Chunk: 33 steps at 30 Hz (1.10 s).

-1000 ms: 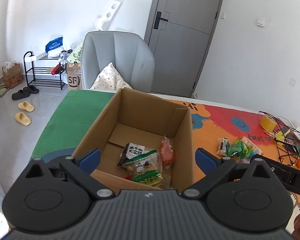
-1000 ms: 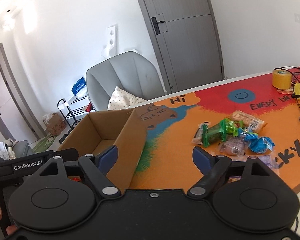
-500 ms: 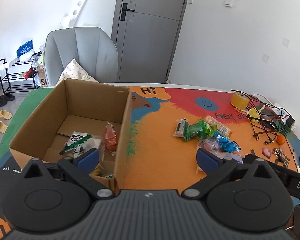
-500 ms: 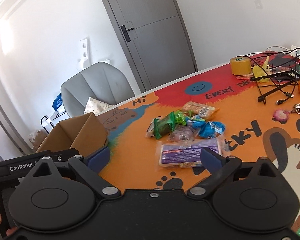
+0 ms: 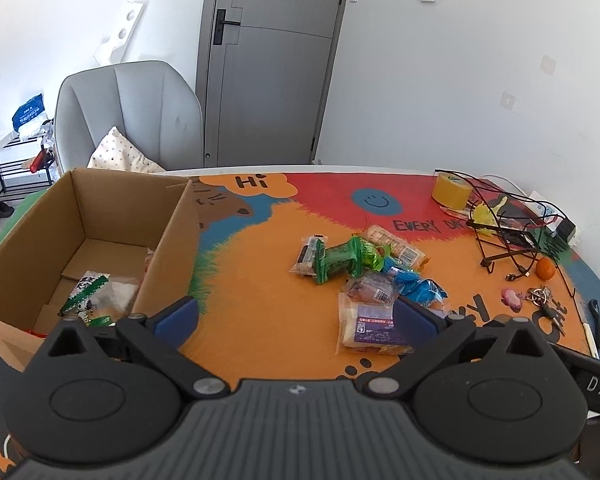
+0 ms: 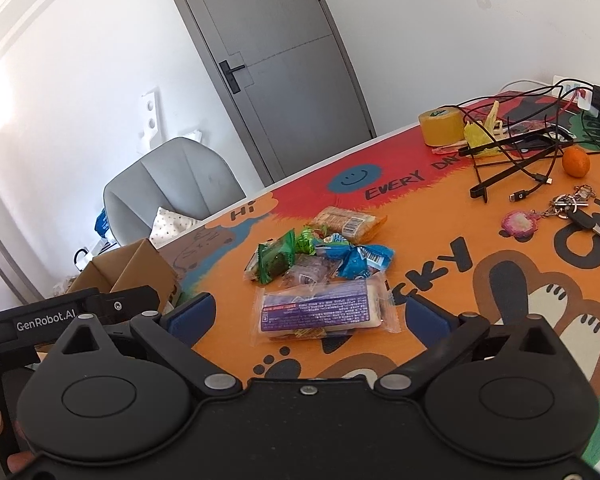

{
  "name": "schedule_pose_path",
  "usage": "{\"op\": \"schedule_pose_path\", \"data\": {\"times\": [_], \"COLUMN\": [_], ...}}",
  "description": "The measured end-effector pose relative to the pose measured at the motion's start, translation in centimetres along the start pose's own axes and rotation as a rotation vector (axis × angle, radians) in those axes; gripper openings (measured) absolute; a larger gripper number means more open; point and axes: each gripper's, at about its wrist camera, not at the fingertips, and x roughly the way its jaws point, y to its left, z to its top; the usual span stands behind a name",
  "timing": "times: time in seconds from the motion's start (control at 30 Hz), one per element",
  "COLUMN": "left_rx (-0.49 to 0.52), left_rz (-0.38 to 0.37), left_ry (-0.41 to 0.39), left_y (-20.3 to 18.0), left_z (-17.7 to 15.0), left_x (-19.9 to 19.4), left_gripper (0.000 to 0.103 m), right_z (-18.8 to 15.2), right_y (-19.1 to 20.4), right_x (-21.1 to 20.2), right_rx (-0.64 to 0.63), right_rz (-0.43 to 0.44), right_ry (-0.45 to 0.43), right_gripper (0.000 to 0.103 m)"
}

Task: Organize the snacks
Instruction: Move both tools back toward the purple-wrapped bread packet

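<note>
An open cardboard box [image 5: 172,240] stands at the table's left with a few snack packets [image 5: 88,292] inside. A pile of snacks [image 5: 364,264] lies on the orange mat to its right: a green packet [image 6: 276,260], a blue one [image 6: 364,260], a biscuit pack [image 6: 348,222] and a large purple-labelled packet [image 6: 316,308] nearest me. My left gripper [image 5: 296,316] is open above the mat between box and pile, holding nothing. My right gripper [image 6: 308,316] is open wide just in front of the purple packet, and its pads do not touch it.
A yellow tape roll [image 5: 452,192], a black wire stand with cables [image 5: 508,232], a mandarin [image 5: 546,268] and keys [image 5: 540,296] crowd the table's right end. A grey chair [image 5: 132,116] stands behind the box. A hand holds the left gripper's handle at the right view's lower left.
Both views have swung right, from the box toward the snack pile. The right gripper's jaws have spread wider and come closer to the purple packet.
</note>
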Motion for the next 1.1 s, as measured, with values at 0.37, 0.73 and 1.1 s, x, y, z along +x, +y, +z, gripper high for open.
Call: {"op": "schedule_pose_path", "data": {"times": [0.37,0.73,1.1], "left_rx": [0.025,0.064,0.072], "left_rz": [-0.021,-0.048,-0.070], "left_ry": [0.037,0.104,0.212], "left_y": [-2.4,-4.5,-7.7], "left_z": [0.2,-0.2,-1.1], "left_x": [3.5,7.2,11.0], "left_gripper": [0.100,0.100,0.102], "right_z": [0.6,0.7,0.5], "right_y": [-3.1,-5.9,-9.3], "right_x": [2.2,4.2,4.3], "right_rx": [0.037,0.079,0.136], "right_rz": [-0.011,-0.036,-0.110], "right_ry": [0.035,0.088,0.107], "right_gripper": [0.084,0.053,0.042]}}
